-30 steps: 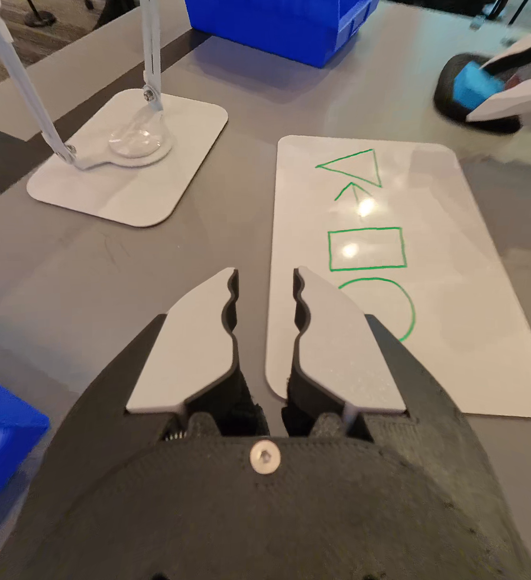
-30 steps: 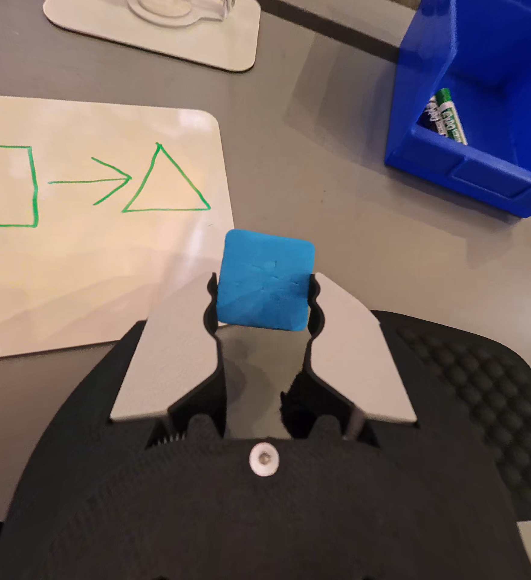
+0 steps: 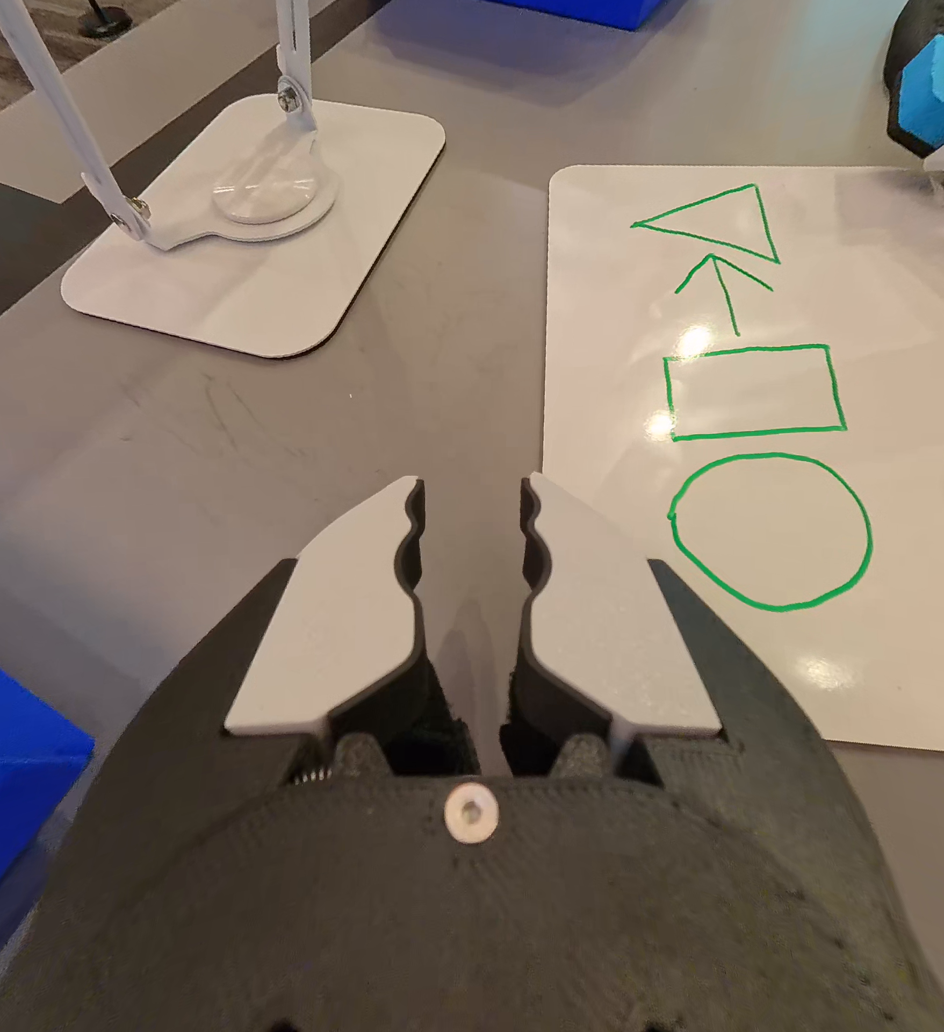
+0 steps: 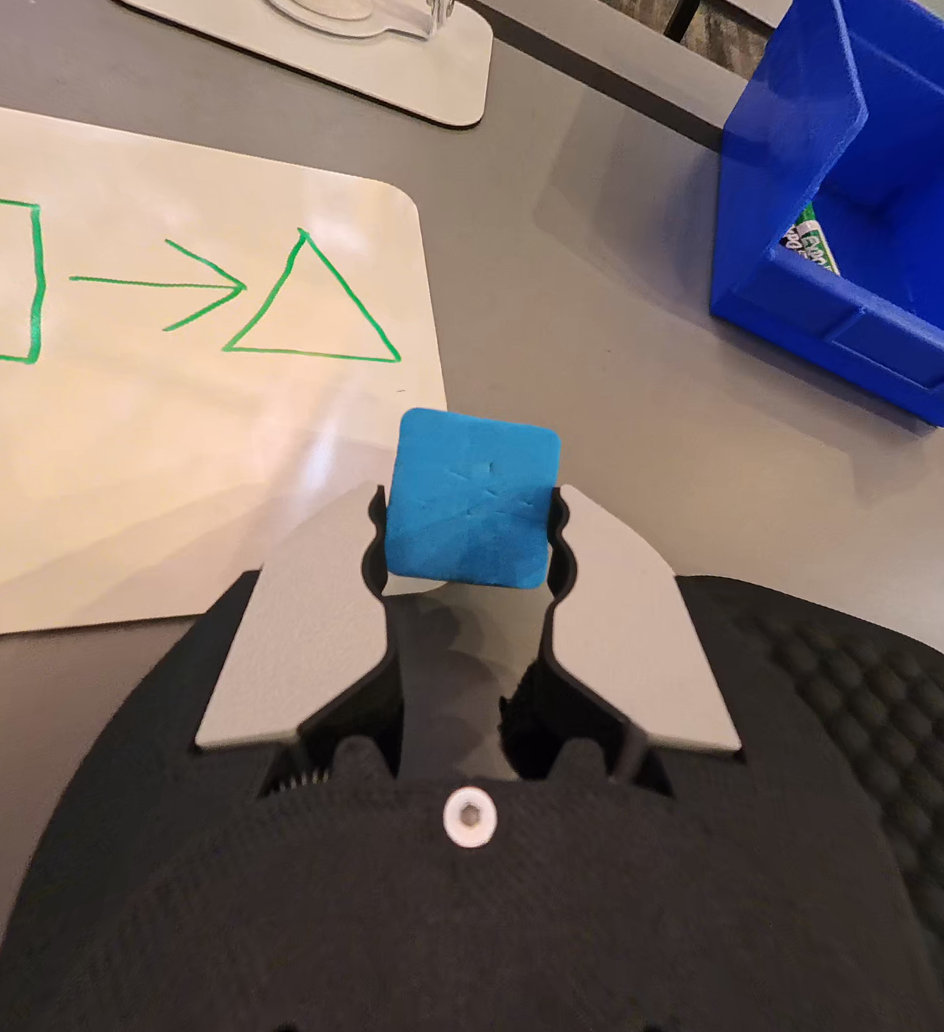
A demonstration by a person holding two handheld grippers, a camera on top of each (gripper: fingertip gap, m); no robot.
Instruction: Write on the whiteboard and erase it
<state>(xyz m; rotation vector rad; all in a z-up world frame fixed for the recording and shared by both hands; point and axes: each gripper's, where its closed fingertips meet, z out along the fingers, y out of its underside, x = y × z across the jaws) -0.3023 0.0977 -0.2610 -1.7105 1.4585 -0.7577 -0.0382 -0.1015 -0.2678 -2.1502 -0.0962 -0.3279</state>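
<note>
The white whiteboard lies flat on the grey table, with a green triangle, arrow, rectangle and circle drawn on it. It also shows in the right wrist view. My left gripper is open and empty, hovering over the table just left of the board's near corner. My right gripper is shut on a blue eraser block and holds it above the board's corner near the triangle. The eraser also shows in the left wrist view at the far right.
A white stand base with thin white legs sits left of the board. A blue bin with a green marker inside stands at the right. Another blue bin is at the near left.
The left gripper has shifted left and back, so the whole circle now shows. The right gripper with the eraser has come slightly closer to the board's corner. Both grasps are unchanged.
</note>
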